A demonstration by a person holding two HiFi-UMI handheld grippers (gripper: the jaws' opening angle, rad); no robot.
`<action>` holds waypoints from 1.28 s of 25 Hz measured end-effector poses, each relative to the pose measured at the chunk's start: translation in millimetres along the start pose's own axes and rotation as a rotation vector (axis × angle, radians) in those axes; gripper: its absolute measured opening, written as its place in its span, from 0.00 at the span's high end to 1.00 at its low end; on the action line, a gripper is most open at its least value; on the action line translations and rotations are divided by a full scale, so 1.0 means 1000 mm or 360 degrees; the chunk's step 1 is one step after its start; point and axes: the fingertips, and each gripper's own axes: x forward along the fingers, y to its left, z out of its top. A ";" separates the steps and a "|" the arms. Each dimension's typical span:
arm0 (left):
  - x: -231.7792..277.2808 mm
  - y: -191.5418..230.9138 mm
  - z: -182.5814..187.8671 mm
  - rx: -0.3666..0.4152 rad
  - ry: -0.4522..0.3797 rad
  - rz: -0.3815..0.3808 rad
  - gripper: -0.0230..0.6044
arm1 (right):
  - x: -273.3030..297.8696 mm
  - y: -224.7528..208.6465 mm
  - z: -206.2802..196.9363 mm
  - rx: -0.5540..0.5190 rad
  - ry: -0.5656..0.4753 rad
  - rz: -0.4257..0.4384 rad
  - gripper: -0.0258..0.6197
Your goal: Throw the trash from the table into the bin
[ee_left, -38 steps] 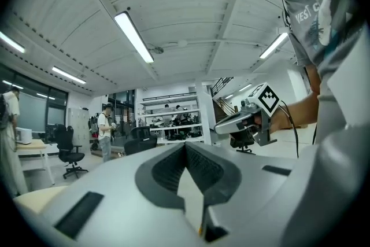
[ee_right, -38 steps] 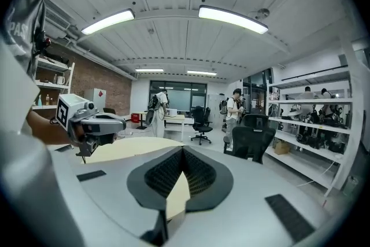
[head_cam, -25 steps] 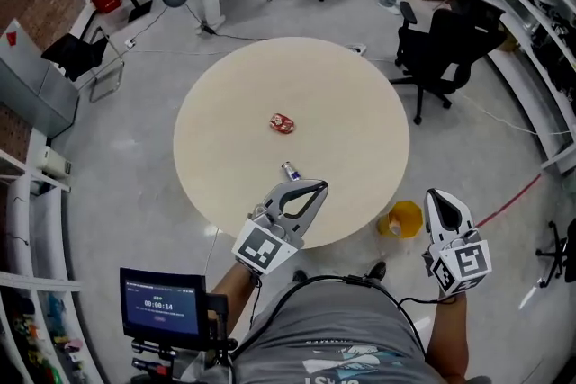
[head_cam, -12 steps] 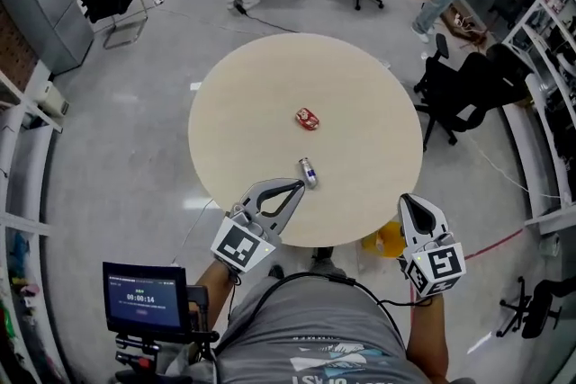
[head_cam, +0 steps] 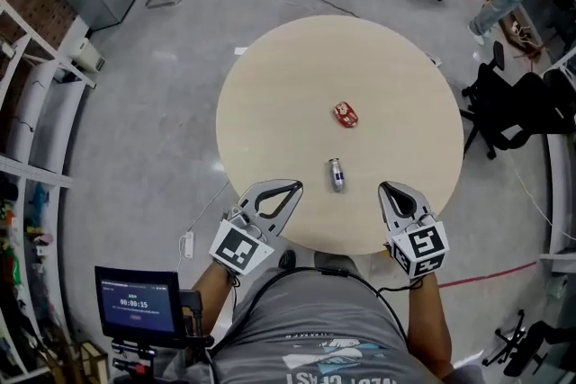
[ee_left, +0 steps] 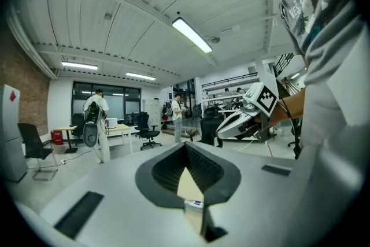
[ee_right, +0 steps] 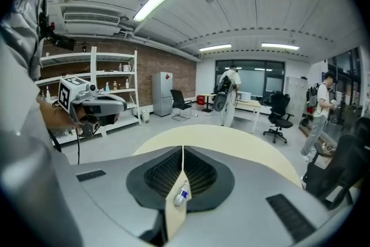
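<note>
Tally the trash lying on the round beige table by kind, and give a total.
Crushed red can: 1
Slim silver-and-blue drink container: 1
Total: 2

Your head camera looks steeply down from high above the round table and takes in all of it. The camera on your left gripper sits low at the table's near edge, facing almost level toward 1 o'clock. The one on your right gripper tilts down toward 11 o'clock. All three views share the bottle.
</note>
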 end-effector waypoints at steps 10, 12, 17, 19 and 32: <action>0.055 0.043 -0.042 -0.0128 0.0220 0.0152 0.90 | 0.144 -0.004 -0.059 -0.0233 0.0424 0.0533 0.84; 0.060 0.050 -0.058 -0.0174 0.0263 0.0186 0.90 | 0.166 -0.002 -0.083 -0.0250 0.0545 0.0612 0.67; 0.041 0.059 -0.081 -0.0300 0.0352 0.0274 0.90 | 0.198 0.019 -0.122 -0.0244 0.0756 0.0699 0.41; 0.031 0.064 -0.087 -0.0306 0.0363 0.0286 0.90 | 0.213 0.026 -0.136 -0.0265 0.0814 0.0686 0.34; 0.024 0.068 -0.096 -0.0385 0.0411 0.0361 0.90 | 0.244 0.024 -0.203 -0.0071 0.1097 0.0626 0.34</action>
